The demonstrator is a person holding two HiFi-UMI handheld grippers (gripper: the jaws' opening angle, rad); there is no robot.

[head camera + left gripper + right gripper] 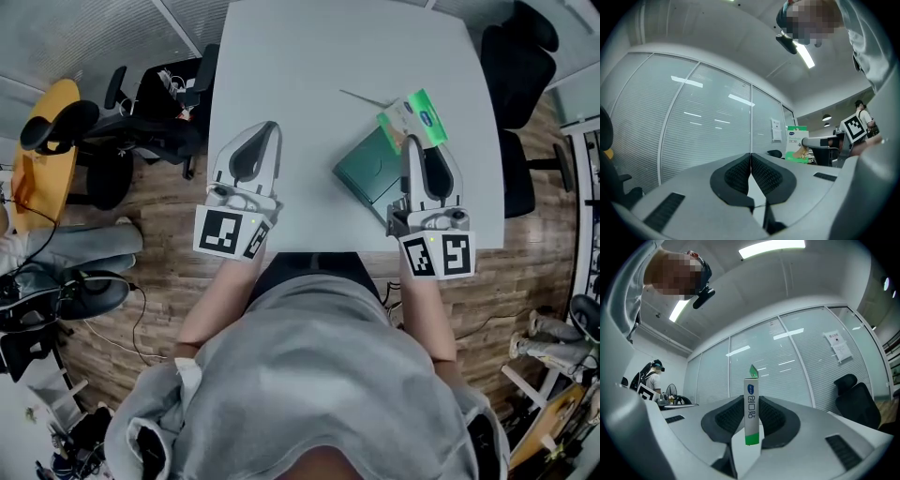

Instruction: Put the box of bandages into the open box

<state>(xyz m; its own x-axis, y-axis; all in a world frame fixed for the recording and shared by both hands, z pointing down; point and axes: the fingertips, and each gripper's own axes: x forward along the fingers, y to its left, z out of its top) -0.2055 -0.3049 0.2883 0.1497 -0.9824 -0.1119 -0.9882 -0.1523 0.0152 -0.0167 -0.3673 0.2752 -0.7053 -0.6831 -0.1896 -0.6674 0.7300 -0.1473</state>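
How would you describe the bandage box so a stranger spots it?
On the white table, look to the right side, at the right gripper. The box of bandages is clamped in its jaws, by the dark green open box. It alone is white with bright green trim.

Smooth matt white tabletop [309,75], glossy green-and-white cardboard bandage box [417,117], matt dark green open box [367,169], matt grey plastic right gripper [751,416] with ribbed black pads [729,417], wood-grain plank floor [159,202].

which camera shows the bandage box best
The head view: the bandage box shows broadside, held in the right gripper by the open box. The right gripper view shows only its narrow edge; the left gripper view shows its front, small and distant.
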